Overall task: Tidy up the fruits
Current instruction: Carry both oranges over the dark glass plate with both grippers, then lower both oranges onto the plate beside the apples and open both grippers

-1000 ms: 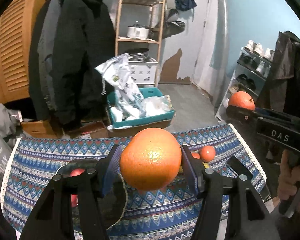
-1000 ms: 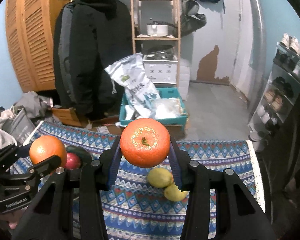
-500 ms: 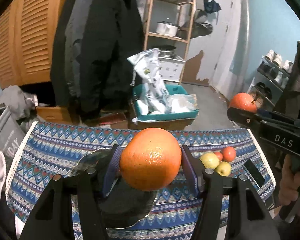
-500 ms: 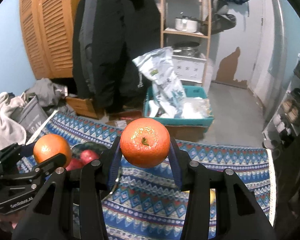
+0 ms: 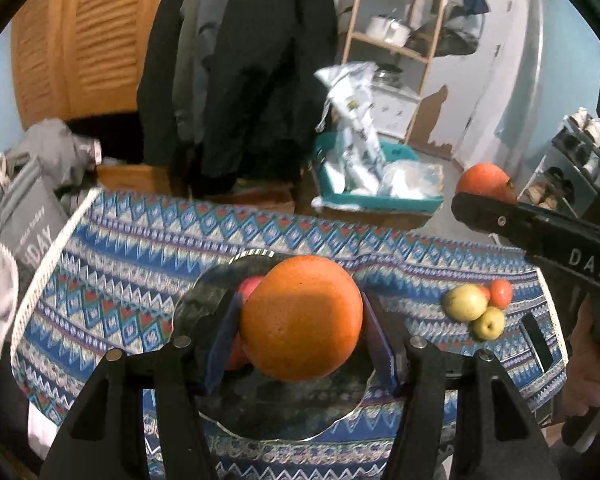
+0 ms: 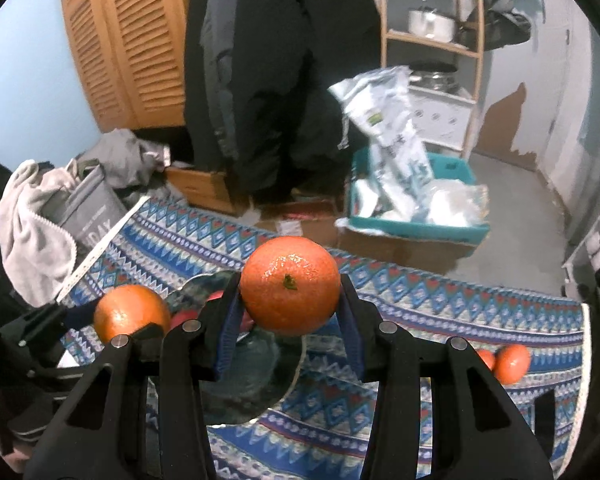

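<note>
My left gripper [image 5: 300, 320] is shut on a large orange [image 5: 300, 316], which hangs just above a dark glass plate [image 5: 284, 412] on the patterned cloth. A red fruit [image 5: 250, 286] lies in the plate, partly hidden by the orange. My right gripper [image 6: 290, 292] is shut on a second orange [image 6: 290, 286] above the plate's right rim [image 6: 296, 364]. The right wrist view also shows the left gripper's orange [image 6: 131, 312] at the left. Two yellow-green fruits [image 5: 464, 302] and a small red-orange one [image 5: 500, 293] lie on the cloth to the right.
A blue patterned cloth [image 5: 140, 264] covers the table, with its far edge close behind the plate. A dark flat object [image 5: 536, 336] lies near the right edge. Beyond are a teal crate [image 6: 416, 228], hanging coats, a grey bag [image 6: 92, 208] and a shelf.
Both grippers have moved left and down with their oranges, and now hang over the plate. The loose fruits have slid to the right in the views.
</note>
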